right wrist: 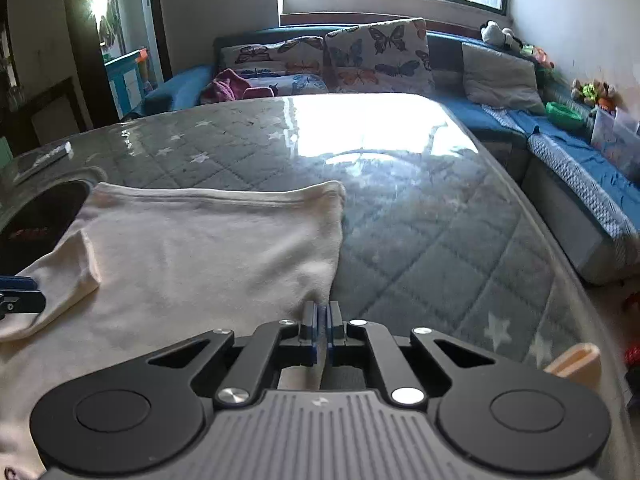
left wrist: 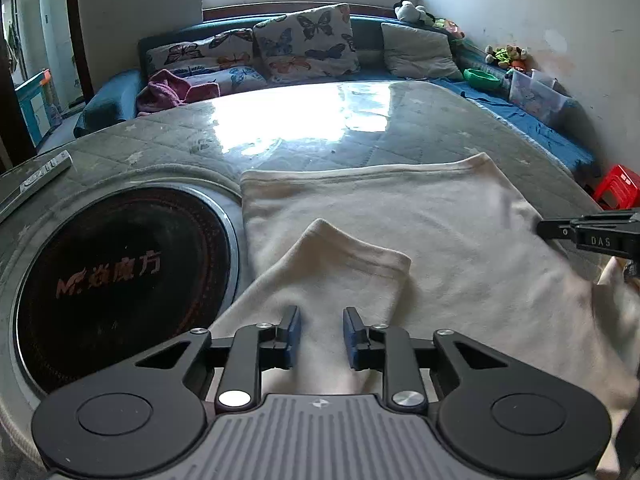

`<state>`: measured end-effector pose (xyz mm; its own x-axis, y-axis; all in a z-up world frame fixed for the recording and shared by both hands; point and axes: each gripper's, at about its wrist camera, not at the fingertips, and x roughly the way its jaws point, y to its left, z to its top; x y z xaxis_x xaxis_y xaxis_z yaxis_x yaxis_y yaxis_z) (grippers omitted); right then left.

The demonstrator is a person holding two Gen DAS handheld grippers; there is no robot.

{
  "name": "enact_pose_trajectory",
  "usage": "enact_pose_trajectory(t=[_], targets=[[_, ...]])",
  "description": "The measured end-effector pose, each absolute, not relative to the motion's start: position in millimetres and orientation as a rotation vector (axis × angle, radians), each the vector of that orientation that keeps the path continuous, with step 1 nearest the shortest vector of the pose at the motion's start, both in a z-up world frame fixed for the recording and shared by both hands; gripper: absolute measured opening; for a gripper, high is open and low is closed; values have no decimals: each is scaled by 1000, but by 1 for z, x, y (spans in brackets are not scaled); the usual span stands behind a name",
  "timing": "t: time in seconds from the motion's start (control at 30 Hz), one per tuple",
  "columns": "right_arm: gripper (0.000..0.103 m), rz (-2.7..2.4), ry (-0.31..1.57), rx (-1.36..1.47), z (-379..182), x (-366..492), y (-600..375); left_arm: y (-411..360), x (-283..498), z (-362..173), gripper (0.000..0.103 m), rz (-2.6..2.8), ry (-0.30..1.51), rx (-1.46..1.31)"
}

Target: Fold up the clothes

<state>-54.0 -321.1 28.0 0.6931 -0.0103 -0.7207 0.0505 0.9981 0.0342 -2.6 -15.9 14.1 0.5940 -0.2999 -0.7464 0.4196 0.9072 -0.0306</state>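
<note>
A cream T-shirt [left wrist: 400,216] lies flat on the quilted grey table cover, its hem toward the far side; it also shows in the right wrist view [right wrist: 200,248]. Its left sleeve [left wrist: 340,268] is folded inward over the body. My left gripper [left wrist: 322,320] is open just above the sleeve near its shoulder, holding nothing. My right gripper [right wrist: 323,316] is shut at the shirt's right edge; whether cloth is pinched between its pads is hidden. The right gripper shows in the left wrist view [left wrist: 548,229] at the shirt's right side.
A round black induction hob [left wrist: 120,280] is set in the table left of the shirt. A remote control [left wrist: 40,180] lies at the far left. A blue sofa [right wrist: 580,148] with butterfly cushions [left wrist: 308,44] wraps the far and right sides. A red stool [left wrist: 618,186] stands at the right.
</note>
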Motion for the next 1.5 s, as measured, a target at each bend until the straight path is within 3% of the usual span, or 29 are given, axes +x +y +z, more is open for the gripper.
enact_pose_trajectory(t=[0.63,0.7,0.77,0.83,0.9,1.3,1.4,1.5], targets=[[6,-65,801,29,25,26,-326,-31,75,15,23,-300,797,137],[10,-65,791,28,29,20,-328,-26,66,21,28,-327,787,120],[10,-63,786,29,34,11,-330,-22,56,28,39,-361,781,102],[12,-57,787,31,37,1,-332,-23,43,30,41,-383,765,124],[27,-52,787,36,41,-12,-333,-23,35,30,42,-383,760,145],[52,-58,769,8,42,-92,-324,-56,18,16,45,-440,772,230],[57,-74,770,23,41,-104,-330,-56,26,6,35,-425,795,235],[57,-96,773,36,40,-111,-338,-53,24,7,13,-420,771,230]])
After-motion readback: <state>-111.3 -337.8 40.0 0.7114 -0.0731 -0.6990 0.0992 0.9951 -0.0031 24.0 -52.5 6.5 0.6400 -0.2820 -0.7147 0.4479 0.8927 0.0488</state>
